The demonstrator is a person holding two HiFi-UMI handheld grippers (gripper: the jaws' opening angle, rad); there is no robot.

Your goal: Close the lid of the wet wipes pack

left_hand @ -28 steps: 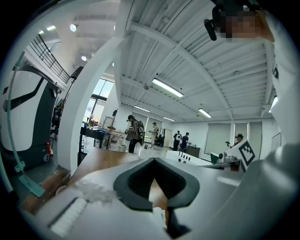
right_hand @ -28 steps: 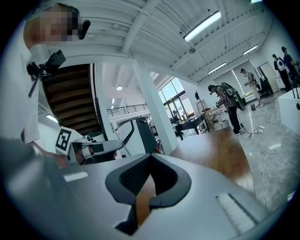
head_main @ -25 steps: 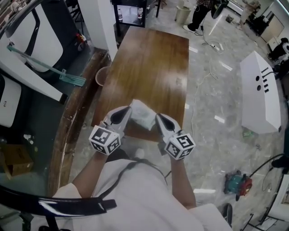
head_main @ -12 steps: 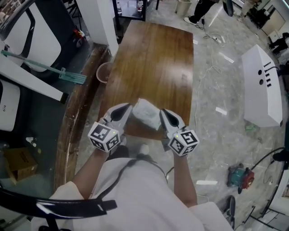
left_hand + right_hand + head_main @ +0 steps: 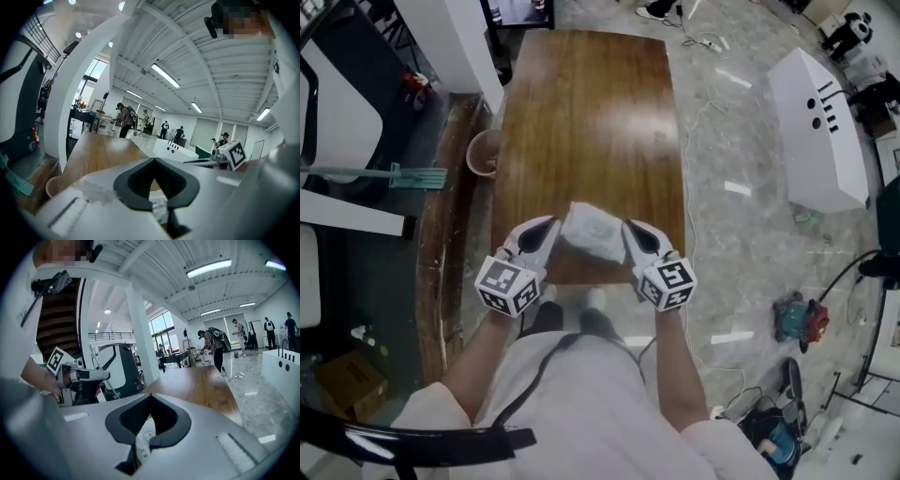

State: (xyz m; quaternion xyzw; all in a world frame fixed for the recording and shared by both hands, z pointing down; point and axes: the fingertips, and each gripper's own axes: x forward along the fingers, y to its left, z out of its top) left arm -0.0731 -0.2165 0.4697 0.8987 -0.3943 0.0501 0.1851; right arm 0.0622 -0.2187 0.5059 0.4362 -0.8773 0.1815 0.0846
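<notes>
Only my head has swung since a second ago, so the bench [image 5: 581,122] looks squarer. The wet wipes pack [image 5: 592,232] sits between left gripper [image 5: 553,225] and right gripper [image 5: 627,228]. Each one's fingers [image 5: 123,186] are pressed together, pinching nothing. An uneven push could skid the pack off the near edge.

Right gripper [image 5: 150,397]: jaws meet tip to tip, black pads form a closed loop. White printed wet wipes pack [image 5: 144,439] shows through the loop, below the tips. Long brown wooden table [image 5: 201,385] runs ahead. Left gripper [image 5: 105,376] with marker cube sits far left.
</notes>
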